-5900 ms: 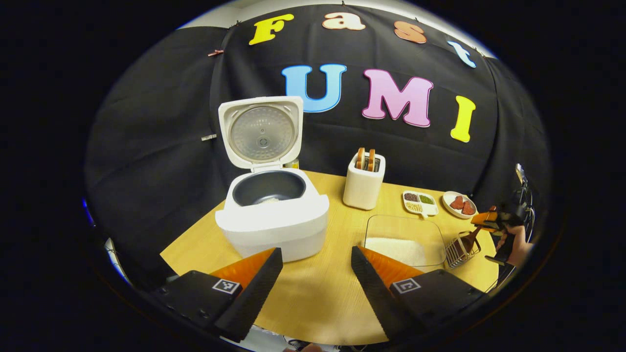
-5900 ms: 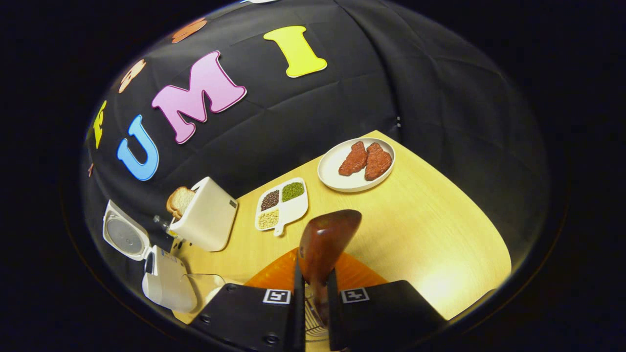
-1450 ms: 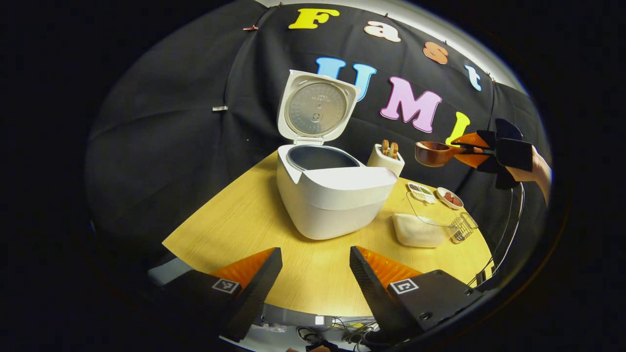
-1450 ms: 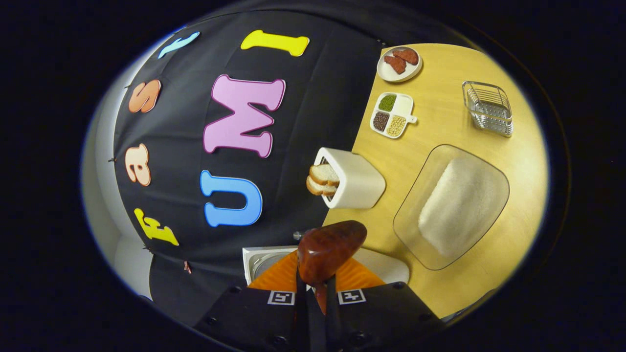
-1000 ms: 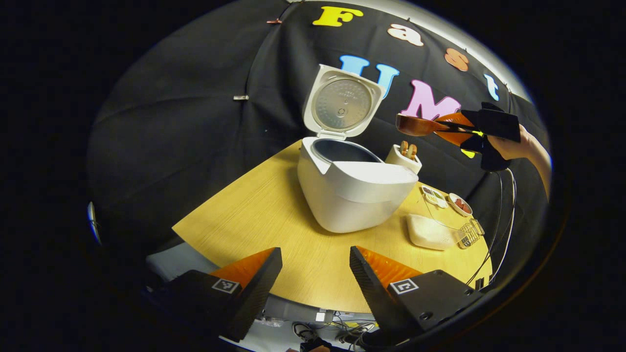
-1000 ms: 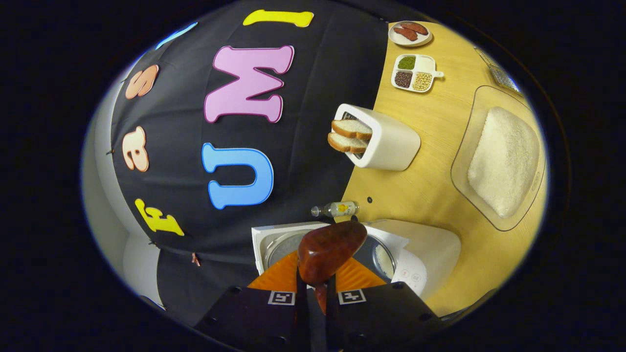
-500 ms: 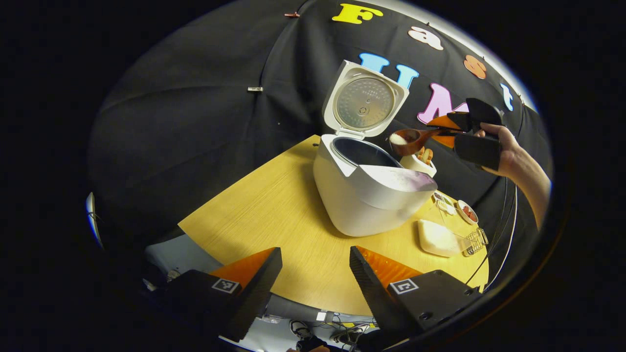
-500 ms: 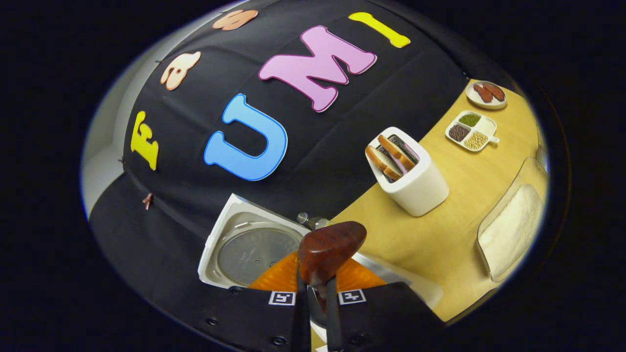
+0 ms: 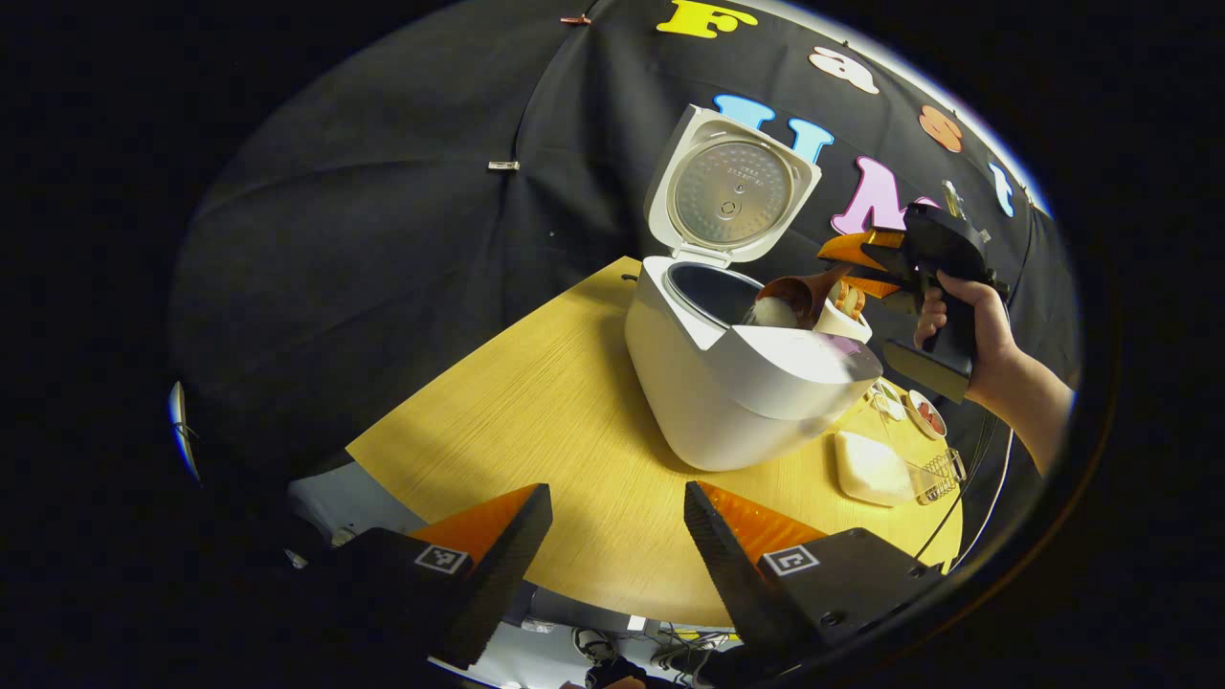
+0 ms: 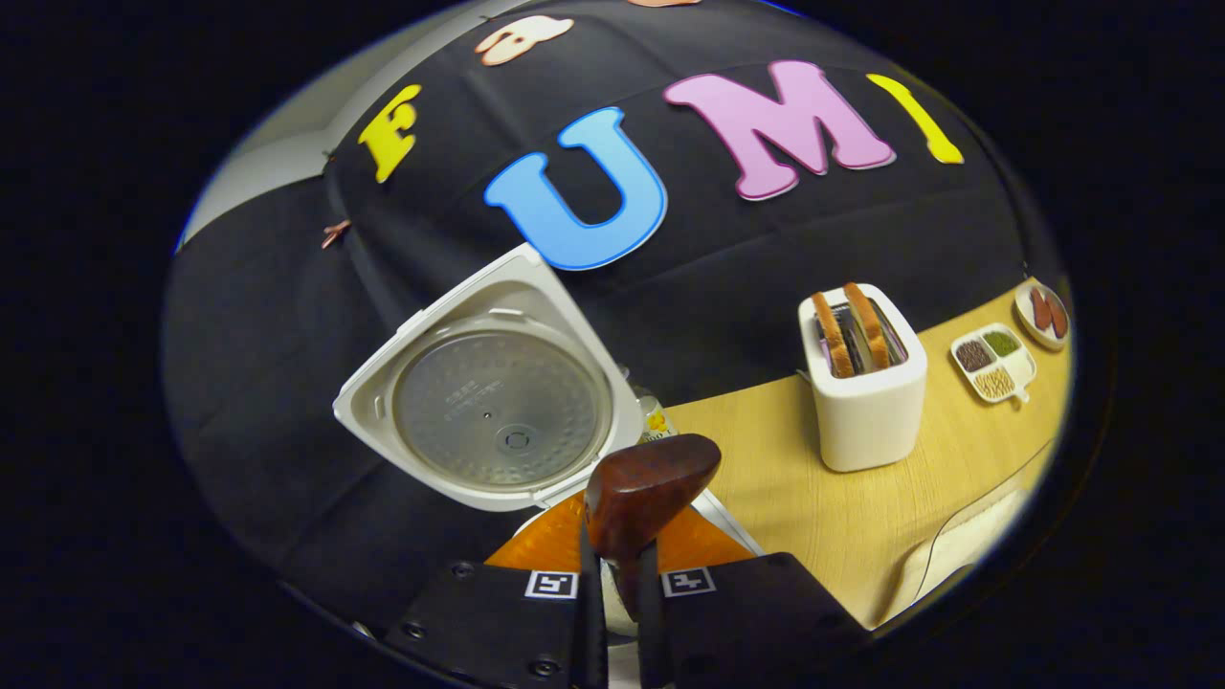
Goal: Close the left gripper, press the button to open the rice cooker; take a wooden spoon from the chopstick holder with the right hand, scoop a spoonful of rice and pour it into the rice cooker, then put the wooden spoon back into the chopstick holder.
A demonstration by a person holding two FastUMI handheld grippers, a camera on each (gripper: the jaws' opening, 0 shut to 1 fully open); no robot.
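The white rice cooker [image 9: 727, 383] stands on the table with its lid [image 9: 732, 187] raised. My right gripper [image 9: 844, 270], held by a hand, is shut on the handle of the wooden spoon [image 9: 799, 292]. The spoon's bowl tips down over the pot's right rim, with white rice [image 9: 770, 311] at its lip. In the right gripper view the spoon [image 10: 651, 493] sticks out from my shut right gripper [image 10: 612, 574], below the lid [image 10: 498, 397]. My left gripper [image 9: 612, 536] hangs open near the table's front edge, well short of the cooker. The wire chopstick holder [image 9: 943, 469] sits far right.
A glass dish of rice [image 9: 866, 469] lies beside the chopstick holder. A white toaster [image 10: 866, 373] with bread, a compartment dish [image 10: 995, 364] and a plate of meat [image 10: 1048, 311] stand along the back right. A small bottle [image 10: 656, 416] stands behind the cooker.
The right gripper has come down and rolled, tipping the spoon's bowl over the pot so that rice slides out. The left gripper stays open and has hardly moved.
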